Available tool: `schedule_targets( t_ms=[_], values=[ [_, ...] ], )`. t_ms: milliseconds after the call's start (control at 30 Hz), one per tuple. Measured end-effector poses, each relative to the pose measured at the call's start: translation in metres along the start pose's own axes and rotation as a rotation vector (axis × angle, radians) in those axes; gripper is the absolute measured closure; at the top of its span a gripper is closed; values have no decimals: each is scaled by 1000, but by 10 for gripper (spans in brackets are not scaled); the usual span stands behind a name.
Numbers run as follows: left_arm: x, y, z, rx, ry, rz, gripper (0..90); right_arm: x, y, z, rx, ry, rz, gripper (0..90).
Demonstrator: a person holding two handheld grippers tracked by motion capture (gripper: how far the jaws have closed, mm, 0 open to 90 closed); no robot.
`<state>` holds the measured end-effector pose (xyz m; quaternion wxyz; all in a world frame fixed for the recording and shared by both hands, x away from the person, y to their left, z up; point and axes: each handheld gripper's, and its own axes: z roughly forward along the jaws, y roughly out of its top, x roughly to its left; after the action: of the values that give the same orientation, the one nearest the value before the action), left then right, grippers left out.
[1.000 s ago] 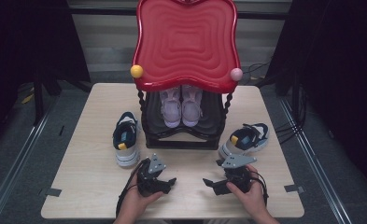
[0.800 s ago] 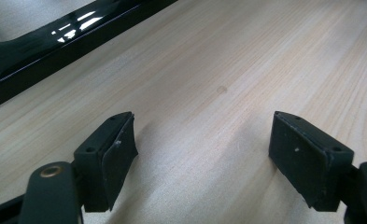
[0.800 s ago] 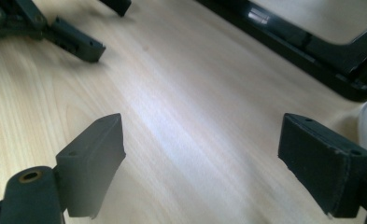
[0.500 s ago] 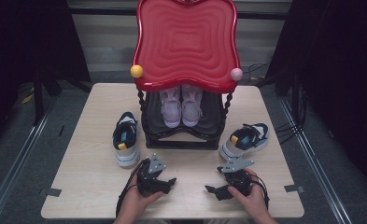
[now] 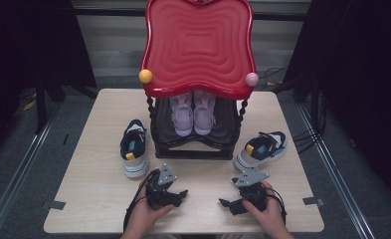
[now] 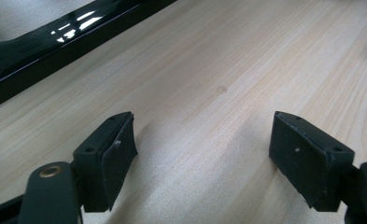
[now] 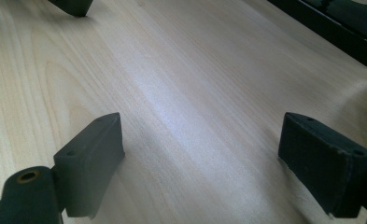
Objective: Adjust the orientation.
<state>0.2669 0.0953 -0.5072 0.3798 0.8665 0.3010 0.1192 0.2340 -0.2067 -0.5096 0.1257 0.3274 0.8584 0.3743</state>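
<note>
Both grippers sit low on the near edge of the table (image 5: 98, 199), one in each hand, and neither has anything in it. The left gripper (image 5: 182, 193) has its jaws spread wide, with nothing but bare wood grain between the two black pads (image 6: 113, 154); they hover just over the tabletop. Same story on the right gripper (image 5: 224, 203): jaws wide apart, with light wood between its pads (image 7: 95, 158). The two point inward, toward each other, near the middle of the near edge.

The closest things are the shoes. A navy and white sneaker (image 5: 134, 153) lies just beyond the left gripper, left of the black rack (image 5: 193, 149). A second matching sneaker (image 5: 260, 149) lies just beyond the right gripper, right of the rack. Both are untouched. A pair of pale pink shoes (image 5: 193, 112) sits inside the rack, under its big red wavy top (image 5: 198, 45).
</note>
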Motion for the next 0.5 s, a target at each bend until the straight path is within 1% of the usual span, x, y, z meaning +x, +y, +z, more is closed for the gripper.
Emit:
schedule_targets(
  t_ms=[67,167,267,500],
  values=[
    [0,0,0,3,-3,4,216,0,0,0,0,0,0,132],
    [0,0,1,10,-11,15,182,0,0,0,1,3,-2,129],
    [0,0,1,10,-22,15,148,-1,0,0,1,6,-4,128],
    [0,1,2,11,-23,17,142,-2,0,1,1,11,-11,119]
  ],
)
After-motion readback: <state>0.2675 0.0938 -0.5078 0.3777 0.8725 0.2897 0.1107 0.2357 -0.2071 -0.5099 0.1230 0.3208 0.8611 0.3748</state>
